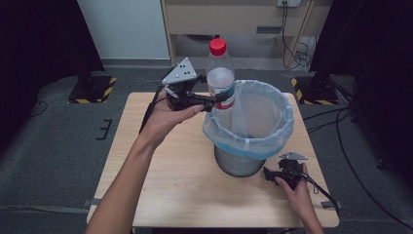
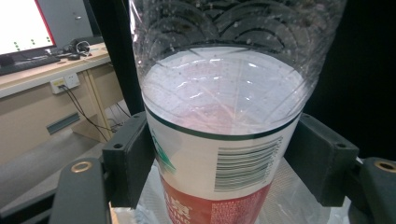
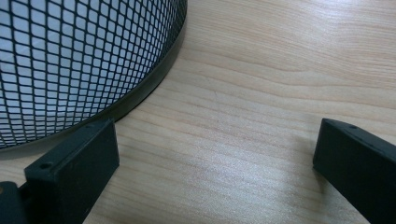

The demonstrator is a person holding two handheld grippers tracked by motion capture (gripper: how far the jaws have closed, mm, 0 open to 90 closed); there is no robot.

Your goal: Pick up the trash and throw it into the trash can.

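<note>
A clear plastic bottle [image 1: 220, 80] with a red cap and a red and white label stands upright in the air above the left rim of a mesh waste bin [image 1: 239, 163] lined with a pale bag. My left gripper [image 1: 220, 98] is shut on the bottle at its label; in the left gripper view the bottle [image 2: 219, 130] sits tight between both jaws. My right gripper [image 1: 269, 174] rests low on the table to the right of the bin's base, open, with bare wood between its jaws [image 3: 215, 163]. The bin's mesh wall [image 3: 79, 60] is at its left.
The wooden table [image 1: 185, 180] has free surface in front of and left of the bin. Dark stands with striped bases [image 1: 92, 90] sit on the floor behind the table. A desk with cables [image 1: 292, 44] is at the back.
</note>
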